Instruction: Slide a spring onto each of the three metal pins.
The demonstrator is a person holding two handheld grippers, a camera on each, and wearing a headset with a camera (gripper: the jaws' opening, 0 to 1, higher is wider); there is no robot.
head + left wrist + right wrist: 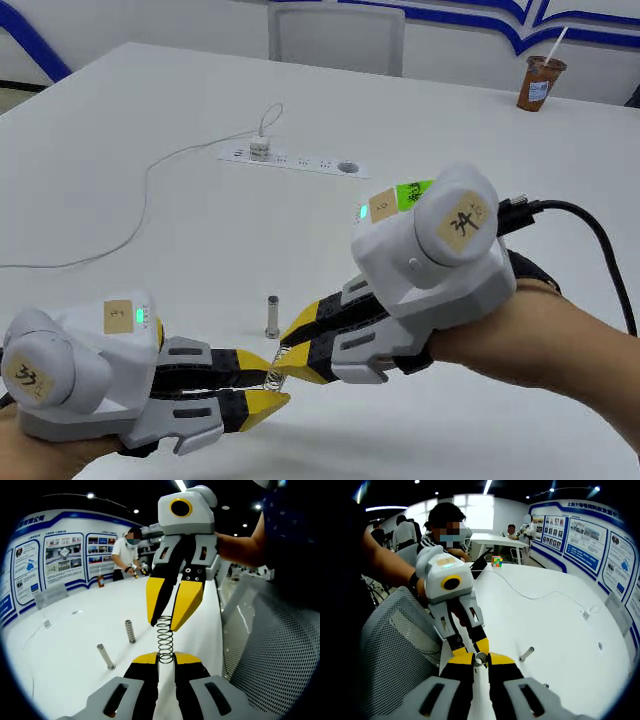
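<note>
Spring pinched between both grippers, low in the head view.

The left gripper (pixel 268 388) and right gripper (pixel 286 358) met tip to tip, each closed on one end of the spring (pixel 273 378), just below an upright pin (pixel 272 316). In the left gripper view a bare pin (pixel 105 656) stood lower left of a sprung pin (pixel 130 631), both left of the grippers. Open tabletop (pixel 120 120) lay beyond; the power strip (pixel 290 159) and cup (pixel 540 83) sat well apart toward the top. The tabletop's edge ran right of the grippers, beside a mesh chair (pixel 270 645).
</note>
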